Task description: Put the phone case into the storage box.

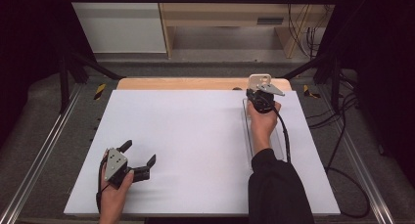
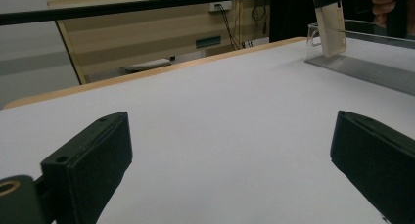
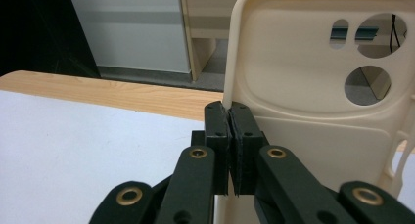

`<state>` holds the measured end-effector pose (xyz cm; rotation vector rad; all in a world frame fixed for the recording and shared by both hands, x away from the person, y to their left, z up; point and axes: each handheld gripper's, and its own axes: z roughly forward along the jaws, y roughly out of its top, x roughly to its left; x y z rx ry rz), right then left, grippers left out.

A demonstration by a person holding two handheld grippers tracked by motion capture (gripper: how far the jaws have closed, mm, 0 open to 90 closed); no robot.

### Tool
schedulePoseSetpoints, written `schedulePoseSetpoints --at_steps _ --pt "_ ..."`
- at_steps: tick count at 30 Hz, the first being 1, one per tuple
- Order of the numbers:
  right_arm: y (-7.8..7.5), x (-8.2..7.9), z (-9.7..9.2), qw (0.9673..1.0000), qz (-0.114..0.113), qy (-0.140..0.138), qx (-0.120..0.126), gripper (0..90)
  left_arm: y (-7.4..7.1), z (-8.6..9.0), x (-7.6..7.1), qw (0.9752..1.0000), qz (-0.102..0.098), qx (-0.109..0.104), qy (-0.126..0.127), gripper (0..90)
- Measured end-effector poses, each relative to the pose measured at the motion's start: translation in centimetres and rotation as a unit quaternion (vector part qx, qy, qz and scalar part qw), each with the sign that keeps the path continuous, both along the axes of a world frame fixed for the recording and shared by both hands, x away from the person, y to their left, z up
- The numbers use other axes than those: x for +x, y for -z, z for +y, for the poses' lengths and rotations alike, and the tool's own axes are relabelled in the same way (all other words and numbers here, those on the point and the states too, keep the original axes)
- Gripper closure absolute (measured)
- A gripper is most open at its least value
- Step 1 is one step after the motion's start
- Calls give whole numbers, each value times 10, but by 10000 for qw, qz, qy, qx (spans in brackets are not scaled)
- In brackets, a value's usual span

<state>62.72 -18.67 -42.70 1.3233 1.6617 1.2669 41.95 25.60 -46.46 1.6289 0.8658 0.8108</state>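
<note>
The right gripper (image 1: 254,89) stands at the table's (image 1: 195,136) far right, about 1 o'clock from centre, jaws pinched tight on the left edge of a cream phone case (image 3: 313,82), which rises upright at 12 o'clock over a clear tray (image 1: 279,141); the left gripper (image 1: 139,154), at 7 o'clock, rests with jaws spread wide, holding nothing
</note>
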Motion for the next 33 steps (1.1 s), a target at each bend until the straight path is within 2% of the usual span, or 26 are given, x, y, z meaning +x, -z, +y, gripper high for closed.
schedulePoseSetpoints --at_steps 5,13,33 --pt "1 1 0 10000 5 -3 -15 878 0 0 0 10000 0 0 6 19" --pt "3 3 0 9999 -30 -3 104 877 0 0 0 10000 1 -8 7 19" --pt "9 5 1 10000 -3 13 -67 874 1 -2 0 10000 -16 34 77 19"
